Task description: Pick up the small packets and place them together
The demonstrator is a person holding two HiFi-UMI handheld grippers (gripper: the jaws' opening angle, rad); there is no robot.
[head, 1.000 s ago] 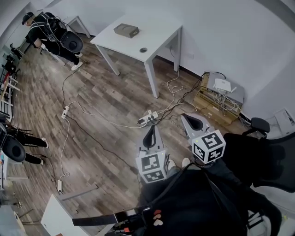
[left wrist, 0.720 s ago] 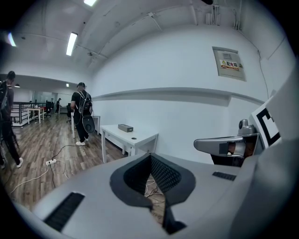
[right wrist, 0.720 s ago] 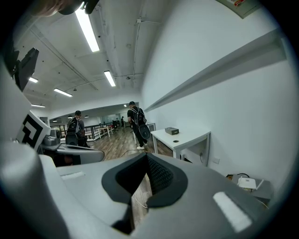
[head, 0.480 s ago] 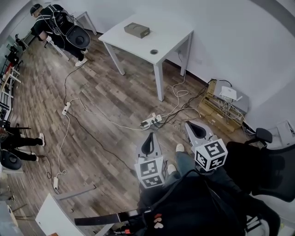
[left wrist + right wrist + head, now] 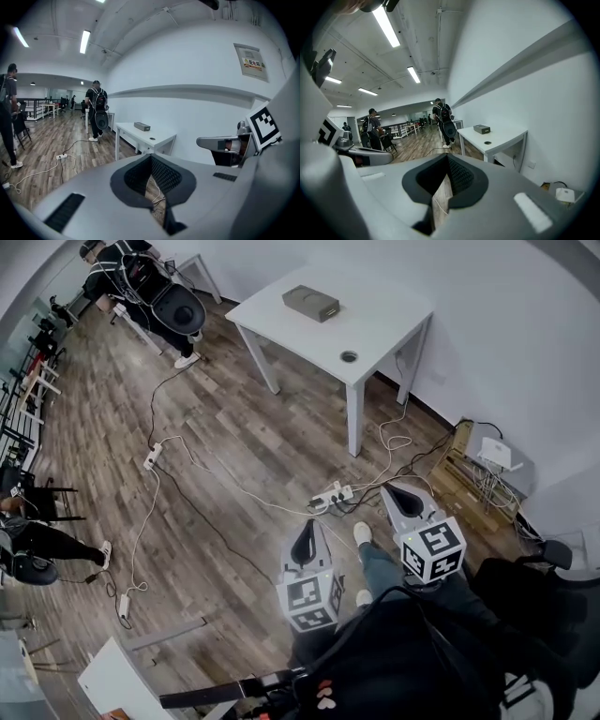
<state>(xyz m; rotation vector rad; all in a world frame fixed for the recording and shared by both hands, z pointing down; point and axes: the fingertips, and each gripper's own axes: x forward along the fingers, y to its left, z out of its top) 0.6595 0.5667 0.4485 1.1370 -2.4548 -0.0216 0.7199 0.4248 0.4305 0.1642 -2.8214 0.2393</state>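
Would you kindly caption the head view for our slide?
Person's left gripper and right gripper, both empty, held above a wood floor, facing a white table bearing a box.

Bright ceiling strips (image 5: 386,26), fisheye bending (edges dark)

The left hand-held gripper (image 5: 151,159) has its jaws closed with nothing gripped; only a sliver of wooden floor and cable shows through the gap behind the tips. Ahead of it stands a white tabletop (image 5: 161,135) bearing a small box (image 5: 142,126). Farther off to its left stands a person with a backpack (image 5: 97,112). The right hand-held gripper (image 5: 206,142) sits to its right.
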